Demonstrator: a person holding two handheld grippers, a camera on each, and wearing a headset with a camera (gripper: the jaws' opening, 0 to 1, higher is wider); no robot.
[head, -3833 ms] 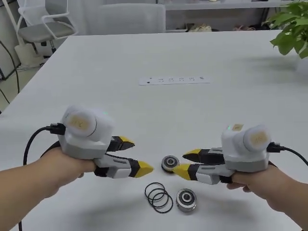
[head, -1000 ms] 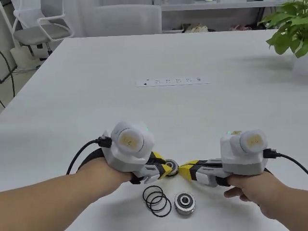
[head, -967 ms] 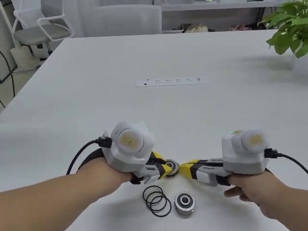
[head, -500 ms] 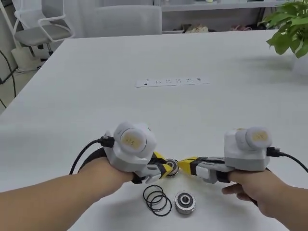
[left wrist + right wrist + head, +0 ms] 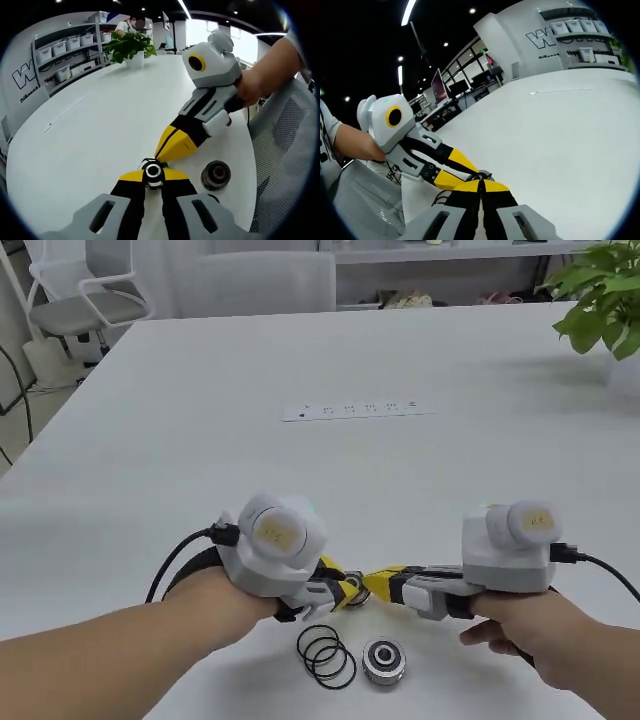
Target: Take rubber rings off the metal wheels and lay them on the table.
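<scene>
**Silver metal wheel (image 5: 152,171), small and round, caught between two grippers**

Got the left gripper (image 5: 152,175) with its yellow-tipped fingers (image 5: 131,176) clamped on that wheel, one finger on each side, held low over the white bench (image 5: 300,470). Coming at it from the opposite side, the right gripper (image 5: 481,186), fingers pressed together with no gap to see, tip right up against the wheel's rim. No telling about any ring pinched in there, too small and too hidden.

From the head view, both pretty much nose to nose near the front edge of the bench: left gripper (image 5: 346,592) and right gripper (image 5: 373,582), a hand wrapped round each, cables trailing off behind.

Closer to the person, a loose bunch of thin black rubber rings (image 5: 327,653) lying flat on the bench, overlapping one another. Just beside them on the right, a second metal wheel (image 5: 384,660) flat on its side, dark around its outer edge.

Further back, a long white power strip (image 5: 357,410) mid-bench, plus a green leafy plant (image 5: 600,290) off at the far right corner.
</scene>
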